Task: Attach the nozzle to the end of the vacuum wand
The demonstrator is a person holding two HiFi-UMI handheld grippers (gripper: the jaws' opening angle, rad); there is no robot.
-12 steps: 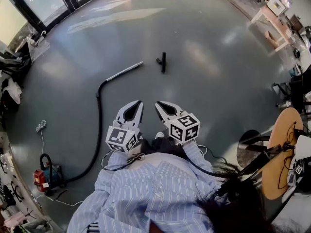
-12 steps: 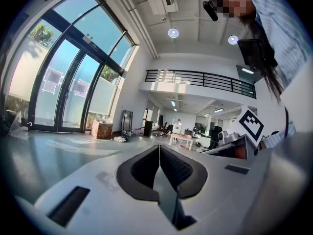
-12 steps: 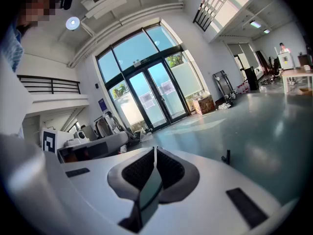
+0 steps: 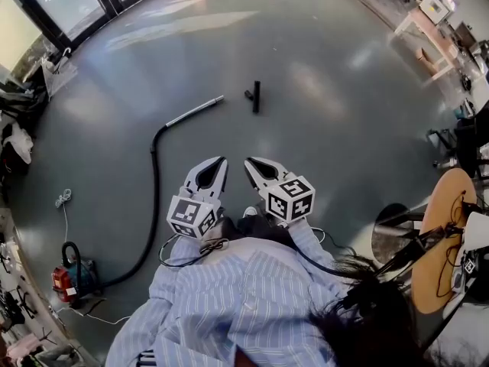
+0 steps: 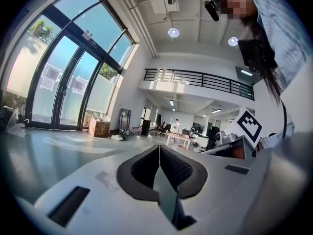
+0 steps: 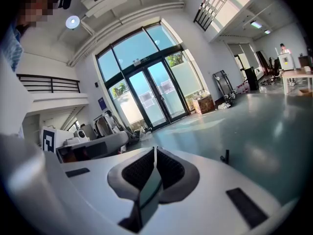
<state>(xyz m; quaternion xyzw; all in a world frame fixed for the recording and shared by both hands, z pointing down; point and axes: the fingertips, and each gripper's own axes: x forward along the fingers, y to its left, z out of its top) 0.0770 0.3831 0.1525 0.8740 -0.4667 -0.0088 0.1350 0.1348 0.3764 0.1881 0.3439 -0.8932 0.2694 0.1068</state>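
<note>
Both shut and empty, the right hand-held gripper (image 4: 249,164) has the nozzle (image 4: 256,96) lying lengthwise at its twelve o'clock, the left hand-held gripper (image 4: 219,160) the wand (image 4: 195,112) at eleven.

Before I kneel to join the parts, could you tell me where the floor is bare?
Bare floor lies between the wand and the nozzle, and broadly from the nozzle right toward the round table. The lower left is crowded: hose, vacuum cleaner, cables and clutter along the wall.
</note>
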